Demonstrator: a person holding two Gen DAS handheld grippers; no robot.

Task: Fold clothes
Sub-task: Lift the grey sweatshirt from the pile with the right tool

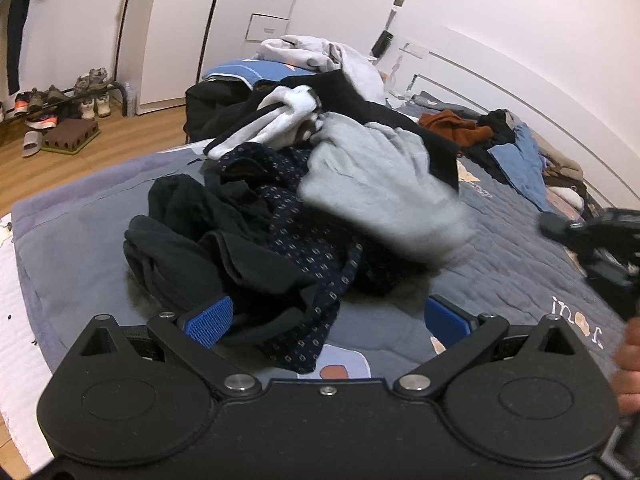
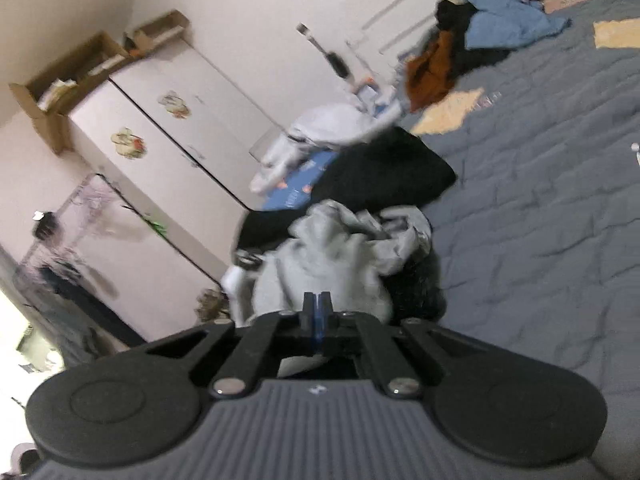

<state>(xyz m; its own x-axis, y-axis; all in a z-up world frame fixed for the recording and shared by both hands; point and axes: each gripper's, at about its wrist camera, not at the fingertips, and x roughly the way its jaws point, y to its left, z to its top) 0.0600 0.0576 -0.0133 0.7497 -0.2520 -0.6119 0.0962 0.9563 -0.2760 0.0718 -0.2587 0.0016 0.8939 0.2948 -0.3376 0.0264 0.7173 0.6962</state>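
Observation:
A heap of clothes lies on a grey quilted bed [image 1: 500, 240]. In the left wrist view my left gripper [image 1: 326, 322] is open, its blue pads either side of a dark navy patterned garment [image 1: 304, 248] and a black garment [image 1: 192, 232]. A light grey garment [image 1: 380, 192] is blurred and lifted above the heap. In the right wrist view my right gripper [image 2: 317, 306] is shut on that light grey garment [image 2: 320, 268], which hangs bunched from its tips. The right gripper also shows at the right edge of the left wrist view [image 1: 592, 240].
More clothes lie further along the bed: a white and black top [image 1: 276, 116], a rust garment [image 1: 456, 128] and blue garments [image 1: 520, 160]. White wardrobes [image 2: 168, 152] stand behind. A shoe rack [image 1: 60, 100] stands on the wooden floor at the left.

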